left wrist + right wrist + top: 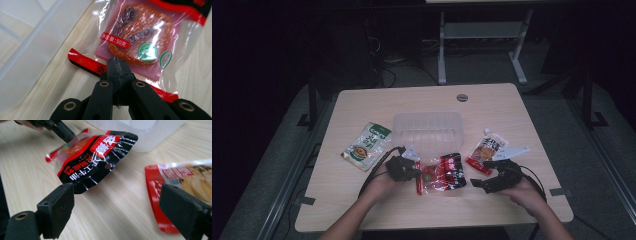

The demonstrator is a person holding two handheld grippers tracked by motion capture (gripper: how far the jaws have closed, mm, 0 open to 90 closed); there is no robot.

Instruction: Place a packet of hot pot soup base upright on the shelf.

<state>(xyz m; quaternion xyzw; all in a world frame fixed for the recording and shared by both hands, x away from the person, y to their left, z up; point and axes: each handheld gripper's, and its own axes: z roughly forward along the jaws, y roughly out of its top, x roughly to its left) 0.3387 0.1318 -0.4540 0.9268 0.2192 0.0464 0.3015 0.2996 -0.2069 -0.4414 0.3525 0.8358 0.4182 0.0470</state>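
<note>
1. High view: a glossy red-and-black plastic sauce packet [443, 172] lies on the pale wood-grain table [362, 205], just in front of a clear, soft-cornered plastic tub [427, 131]. The left gripper [416, 174] meets its left edge; the right gripper [476, 184] rests nearby, jaws spread. A green-and-white pouch [366, 145] lies to the left, a red-and-white spouted pouch [486, 149] to the right.
2. Left gripper view: the matte black jaws are pinched together on the packet's crinkly transparent edge [130, 40], beside its red seam. The frosted tub wall [32, 45] stands close alongside.
3. Right gripper view: wide-open jaws hold nothing; the packet [95, 157] sits ahead, one edge lifted off the table, with the spouted pouch [180, 182] flat beside it.
</note>
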